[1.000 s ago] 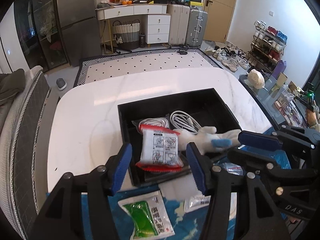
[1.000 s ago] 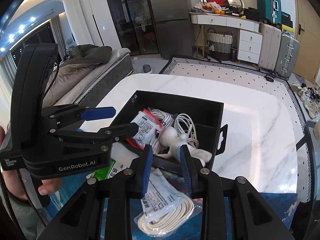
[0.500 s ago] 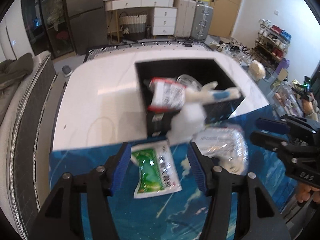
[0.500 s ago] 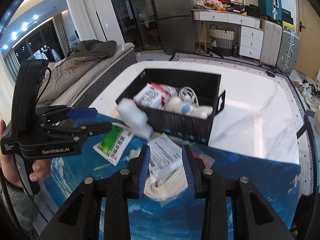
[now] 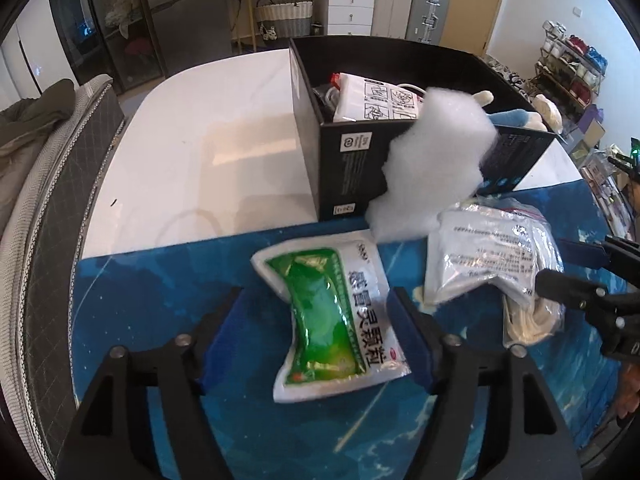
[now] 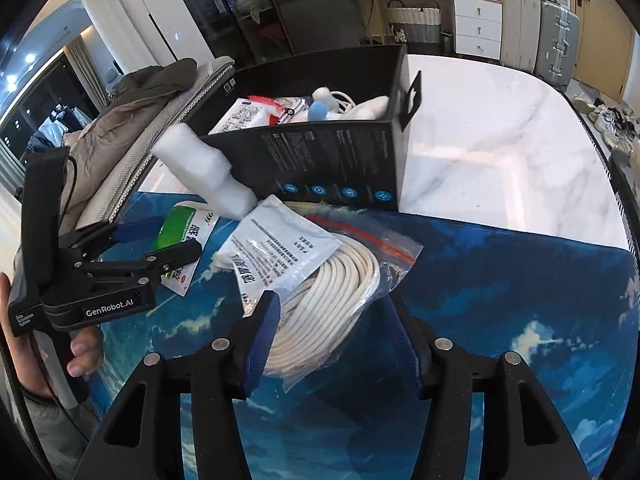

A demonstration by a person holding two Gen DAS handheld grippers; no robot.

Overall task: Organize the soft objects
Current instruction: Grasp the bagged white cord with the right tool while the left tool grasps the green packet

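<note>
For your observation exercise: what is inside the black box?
In the black box: a white packet with red edges, a white-and-blue plush toy and a bit of white cable. Whatever lies beneath them is covered.

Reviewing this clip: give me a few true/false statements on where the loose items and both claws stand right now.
1. The green sachet lies on the blue mat, between the open fingers of the left claw. True; the jaws have just been opening and no pad presses on it.
2. The bagged white cord is already inside the black box. False: it lies on the mat in front of the box.
3. The white stuffing leans against the outside of the box. True.
4. The right claw is clamped shut on the cord bag. False: its jaws stand apart around the bag, having just been opening.
5. The black box is empty. False: a red-edged packet and a white-and-blue plush toy are inside.
</note>
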